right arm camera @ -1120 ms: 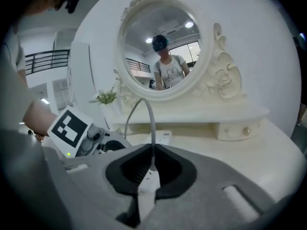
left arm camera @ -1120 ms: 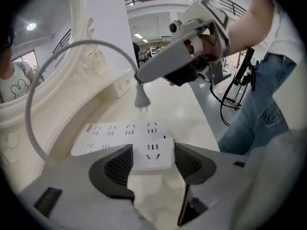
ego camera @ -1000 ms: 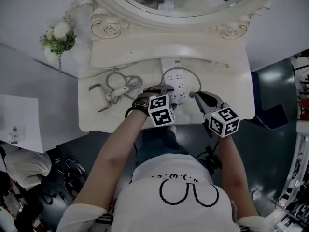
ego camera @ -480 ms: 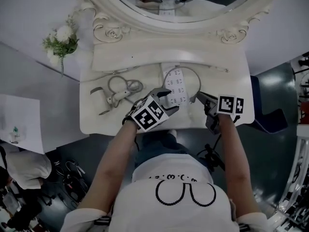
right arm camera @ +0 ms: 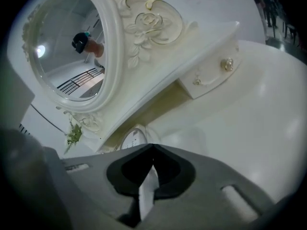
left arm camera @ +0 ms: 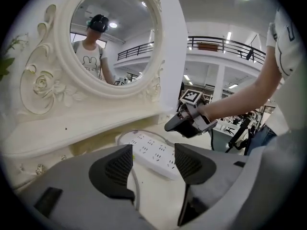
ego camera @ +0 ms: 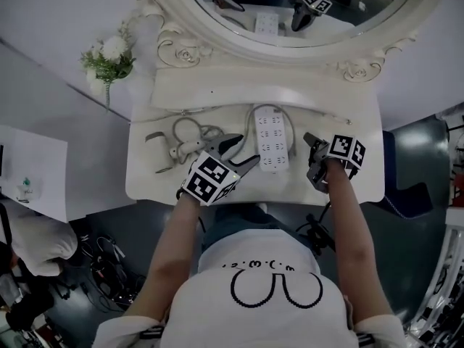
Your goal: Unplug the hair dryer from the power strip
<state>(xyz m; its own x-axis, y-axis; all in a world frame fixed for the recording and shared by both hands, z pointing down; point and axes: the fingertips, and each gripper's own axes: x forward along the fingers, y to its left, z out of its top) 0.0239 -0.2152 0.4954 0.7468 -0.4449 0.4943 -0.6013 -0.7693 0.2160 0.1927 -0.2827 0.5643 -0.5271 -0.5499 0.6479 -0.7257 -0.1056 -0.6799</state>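
The power strip (ego camera: 272, 138) lies lengthwise near the middle of the white counter (ego camera: 148, 183). A grey cable curves round its far end and right side. The hair dryer (ego camera: 154, 149) lies at the strip's 9 o'clock, well apart from it, and its cord (ego camera: 185, 127) lies in loose loops between the two.

The left tongs (ego camera: 246, 149) hang at the strip's 8 o'clock, just beside its near left corner, jaws wide apart and clamped on nothing. In the left gripper view the strip shows through the gap, lying beyond the pads rather than between them. The right tongs (ego camera: 310, 141) sit at the strip's 3 o'clock, near but not touching it. Their jaws are together at the tips and grip nothing I can make out.

Bare counter lies between the strip and the right tongs and runs on to the right edge at 3 o'clock. The front edge is close at 6 o'clock, just under both tongs. At 12 o'clock a raised ledge (ego camera: 268, 93) under the oval mirror (ego camera: 283, 6) closes off the back. Flowers (ego camera: 110, 55) stand at 10 o'clock, past the counter's left corner.
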